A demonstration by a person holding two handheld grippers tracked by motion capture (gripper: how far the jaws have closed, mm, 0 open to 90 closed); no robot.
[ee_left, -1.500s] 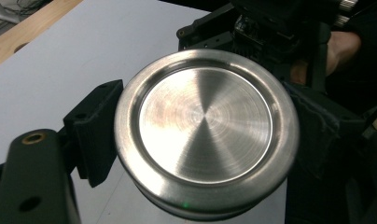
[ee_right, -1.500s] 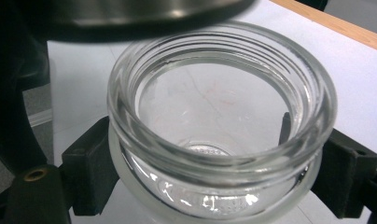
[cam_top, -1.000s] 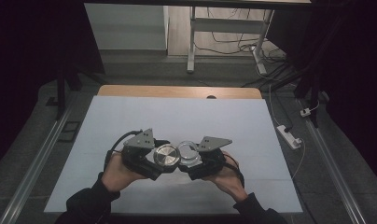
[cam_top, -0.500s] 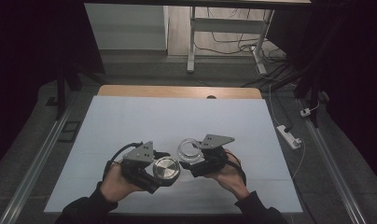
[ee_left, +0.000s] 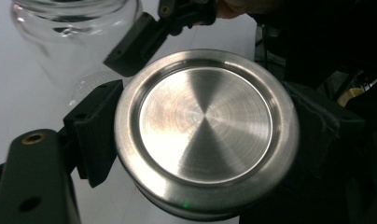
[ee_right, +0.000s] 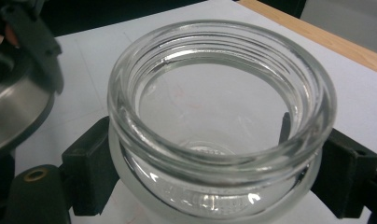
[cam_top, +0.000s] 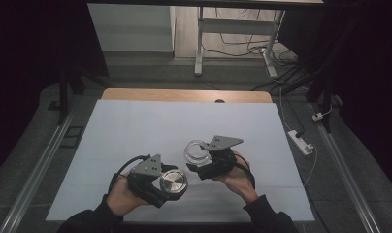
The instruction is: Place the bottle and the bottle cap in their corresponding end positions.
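Now my left gripper clamps the steel lid by its rim, just beside the open glass jar that my right gripper grips, above the white table.

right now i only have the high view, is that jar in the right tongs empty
Observer: Yes. The right gripper view looks down the open mouth of the glass jar; nothing inside.
Operator: how is it gripped
Observer: Both jaws of the right tongs clamp just under the threaded rim, one each side.
Operator: and the shiny disc on the left
Observer: A steel lid with a raised rim, held edgewise by the left tongs.
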